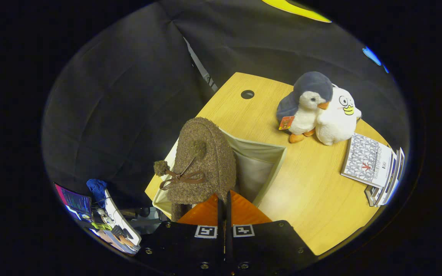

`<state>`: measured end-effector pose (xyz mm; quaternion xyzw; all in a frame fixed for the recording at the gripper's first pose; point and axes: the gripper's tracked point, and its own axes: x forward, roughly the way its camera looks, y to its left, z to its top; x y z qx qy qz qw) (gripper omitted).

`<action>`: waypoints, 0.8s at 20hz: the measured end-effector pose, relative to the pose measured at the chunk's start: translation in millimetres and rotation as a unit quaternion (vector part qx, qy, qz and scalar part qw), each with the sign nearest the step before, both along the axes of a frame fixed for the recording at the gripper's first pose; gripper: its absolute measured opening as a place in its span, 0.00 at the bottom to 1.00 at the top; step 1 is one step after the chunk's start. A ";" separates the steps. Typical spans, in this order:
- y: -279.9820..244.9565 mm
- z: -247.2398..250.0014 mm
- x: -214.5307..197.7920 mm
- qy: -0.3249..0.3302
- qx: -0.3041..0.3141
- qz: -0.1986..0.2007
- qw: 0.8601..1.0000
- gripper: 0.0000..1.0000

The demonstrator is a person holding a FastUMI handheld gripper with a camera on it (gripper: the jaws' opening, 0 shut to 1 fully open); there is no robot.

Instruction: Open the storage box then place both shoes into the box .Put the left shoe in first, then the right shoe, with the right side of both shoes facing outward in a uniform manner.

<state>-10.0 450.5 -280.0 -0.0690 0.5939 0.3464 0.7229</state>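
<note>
Shoe (202,161) placement looked to be the step in hand: the hand-held gripper (224,201), fingers pressed nearly together on the shoe's edge, held it over the open box (267,161) on the worktop (313,191), so lowering and release seemed next.

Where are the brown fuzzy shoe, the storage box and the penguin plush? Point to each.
brown fuzzy shoe (205,161): gripper view, on its fuzzy upper, just ahead of the tongs.
storage box (257,166): gripper view, on its pale inner wall.
penguin plush (308,104): gripper view, on its white face.
</note>
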 end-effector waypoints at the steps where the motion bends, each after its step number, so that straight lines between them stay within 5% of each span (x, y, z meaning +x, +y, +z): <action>1: 1.8 -6.2 -0.9 0.003 -0.006 0.002 1.000 0.01; 4: 11.5 -15.2 -5.7 0.014 -0.008 0.011 1.000 0.01; 6: 19.9 -15.6 0.4 0.001 0.000 0.012 1.000 0.22; 9: 20.3 13.9 14.3 -0.024 0.013 0.002 1.000 0.97; 16: -14.3 70.8 35.6 -0.072 0.058 -0.043 0.995 0.97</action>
